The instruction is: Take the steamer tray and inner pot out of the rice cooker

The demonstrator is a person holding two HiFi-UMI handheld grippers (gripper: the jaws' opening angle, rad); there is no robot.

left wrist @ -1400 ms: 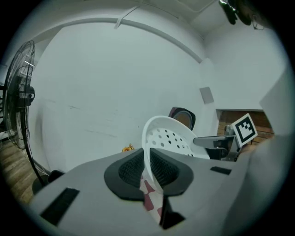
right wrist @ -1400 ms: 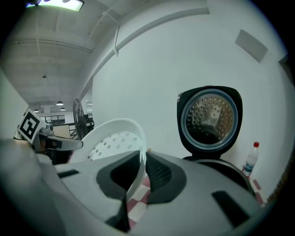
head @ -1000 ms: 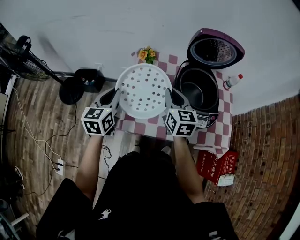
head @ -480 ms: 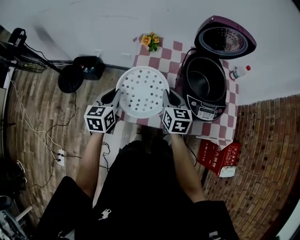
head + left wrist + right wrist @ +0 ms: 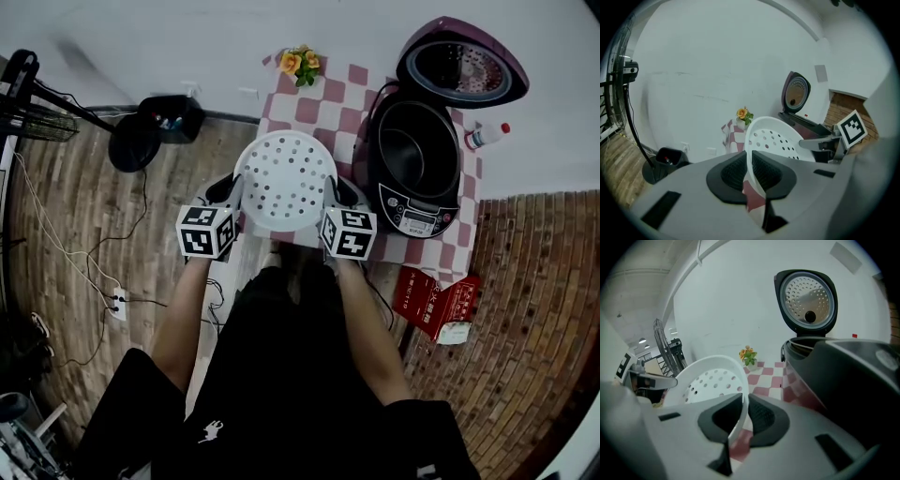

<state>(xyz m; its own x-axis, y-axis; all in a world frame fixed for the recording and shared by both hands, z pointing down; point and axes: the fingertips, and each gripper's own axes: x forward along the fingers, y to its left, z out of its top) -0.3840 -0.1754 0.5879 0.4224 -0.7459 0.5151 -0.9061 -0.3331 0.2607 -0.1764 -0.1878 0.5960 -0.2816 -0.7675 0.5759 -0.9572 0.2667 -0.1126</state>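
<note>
The white perforated steamer tray (image 5: pixel 284 181) hangs over the front left of the checkered table (image 5: pixel 319 105), held level by its rim from both sides. My left gripper (image 5: pixel 235 190) is shut on the tray's left rim, and my right gripper (image 5: pixel 336 192) is shut on its right rim. In the left gripper view the thin rim (image 5: pixel 751 161) stands pinched between the dark pads; the right gripper view shows the same on the other side (image 5: pixel 739 411). The rice cooker (image 5: pixel 417 159) stands to the right with its lid (image 5: pixel 464 70) up and the dark inner pot (image 5: pixel 411 150) inside.
A small vase of flowers (image 5: pixel 298 64) sits at the table's back edge and a bottle (image 5: pixel 489 135) right of the cooker. On the floor lie a red box (image 5: pixel 434 302), a black bin (image 5: pixel 155 131) and cables (image 5: pixel 112 305). A fan stand (image 5: pixel 28 94) is far left.
Both grippers have come down together with the tray held between them, closer to the table's front. The cooker and the other things stay put.
</note>
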